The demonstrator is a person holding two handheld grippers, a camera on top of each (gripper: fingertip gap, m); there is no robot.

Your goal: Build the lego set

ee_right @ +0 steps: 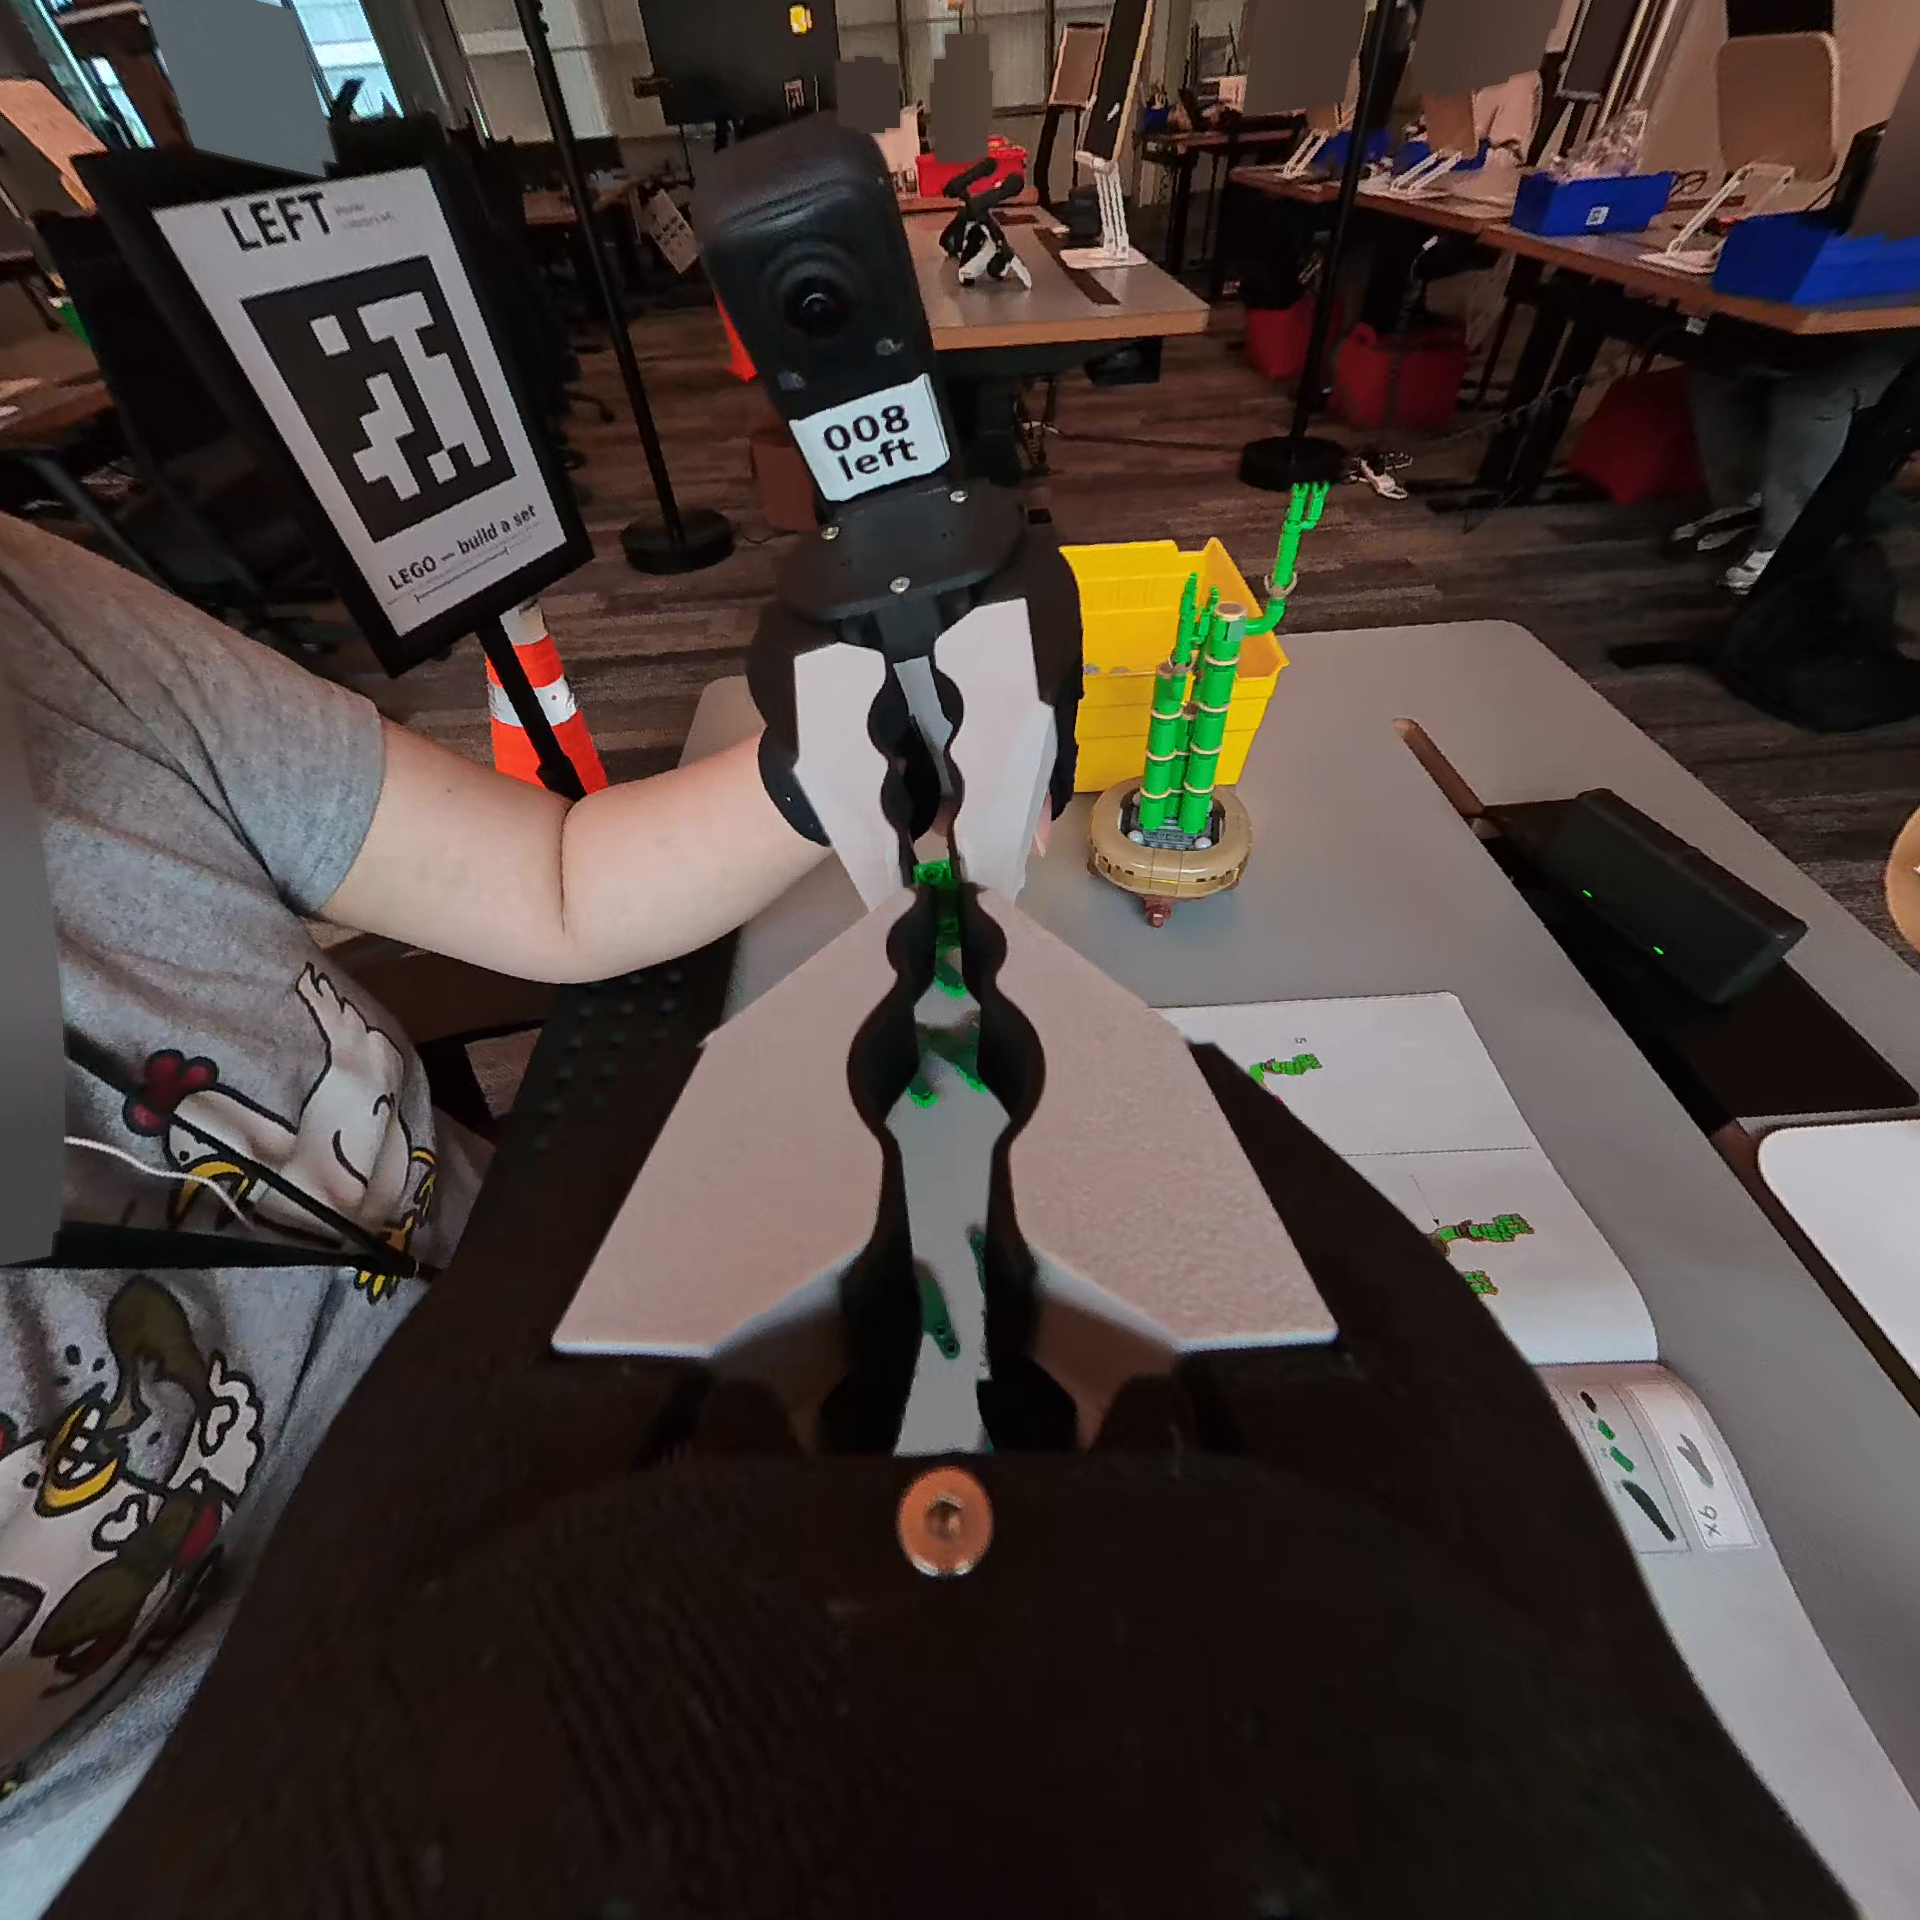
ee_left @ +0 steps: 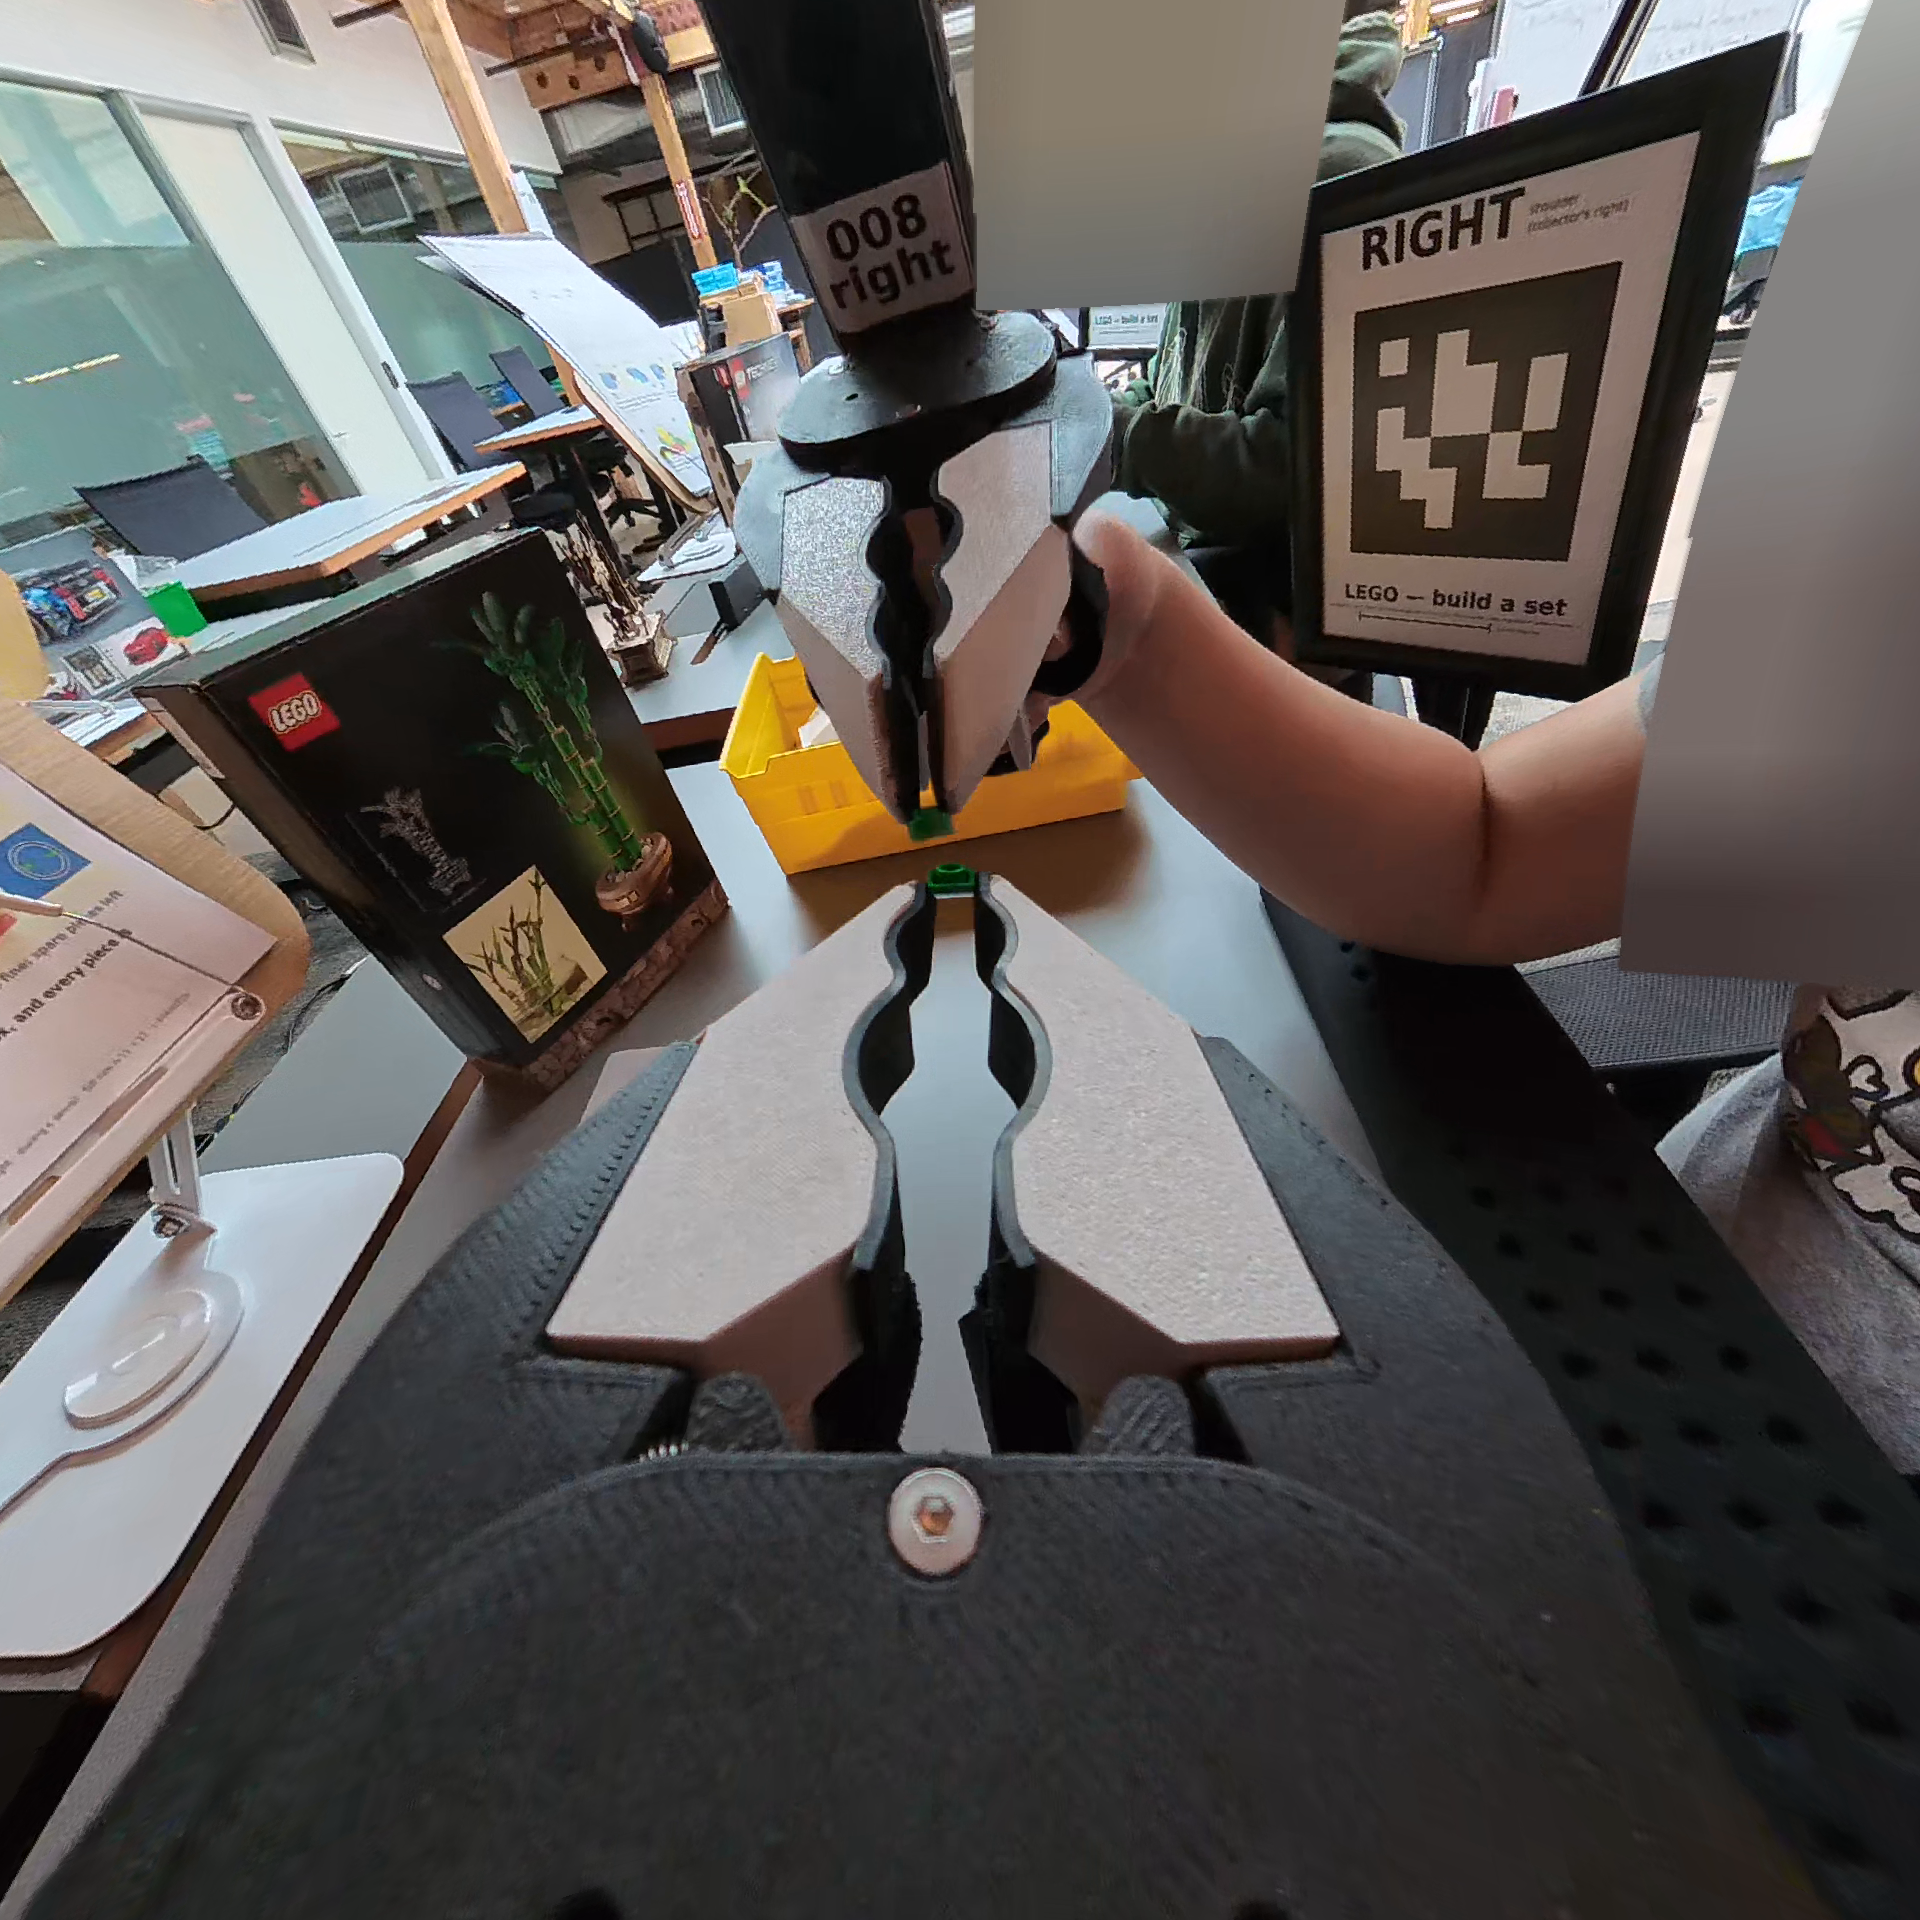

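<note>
I hold both grippers tip to tip above the counter, left gripper and right gripper each with jaws clamped on a green piece, lined up for joining.

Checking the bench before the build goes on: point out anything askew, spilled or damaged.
Nothing stands out. The bamboo model stands upright on the table, the instruction booklet lies flat, and loose green pieces lie beside it.

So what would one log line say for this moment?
left gripper: shut on small green lego piece | right gripper: shut on second green piece | pieces: facing, apart | green bamboo model: on table
</note>
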